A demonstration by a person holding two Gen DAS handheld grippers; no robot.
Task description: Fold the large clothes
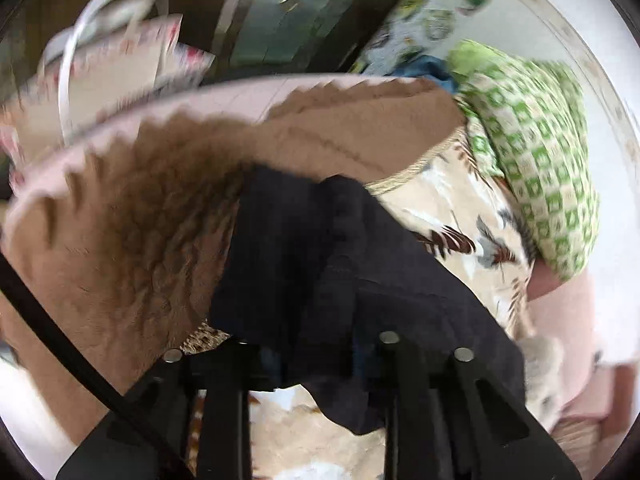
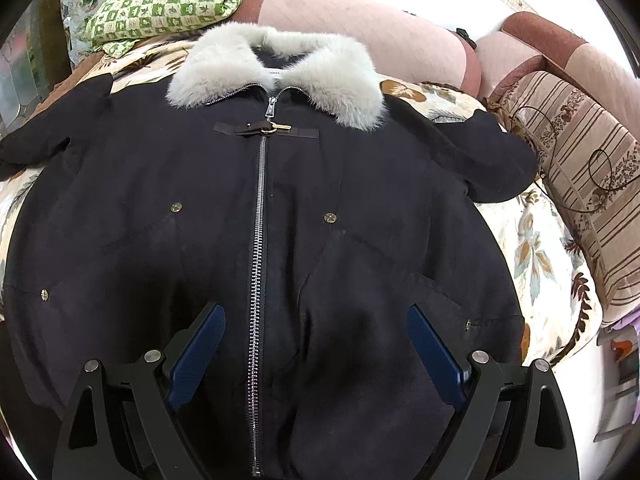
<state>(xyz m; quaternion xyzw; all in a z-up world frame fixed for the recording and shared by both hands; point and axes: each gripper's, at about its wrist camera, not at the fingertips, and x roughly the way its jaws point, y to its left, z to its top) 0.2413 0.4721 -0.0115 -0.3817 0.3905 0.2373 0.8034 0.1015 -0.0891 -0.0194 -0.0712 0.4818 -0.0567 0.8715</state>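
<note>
A dark navy jacket [image 2: 160, 240] lies face up on a floral sofa cover [image 2: 532, 240], zipped, with a pale fur collar [image 2: 276, 68] at the far end. My right gripper [image 2: 316, 344] hovers over the jacket's lower front, open, its blue pads [image 2: 196, 356] wide apart on either side of the zipper [image 2: 260, 200]. In the blurred left wrist view a fold of the jacket's dark cloth [image 1: 320, 260] is bunched up and drapes over my left gripper [image 1: 312, 364], hiding its fingertips. The cloth looks pinched there and lifted off the sofa cover [image 1: 452, 208].
A green checked cloth [image 2: 172, 0] lies folded at the sofa's far left, also in the left wrist view as the green checked cloth [image 1: 536, 152]. A brown padded armrest [image 1: 140, 220] rises beside the left gripper. A striped cushion [image 2: 592, 184] with a thin cable lies at right. A white bag [image 1: 112, 60] stands behind the armrest.
</note>
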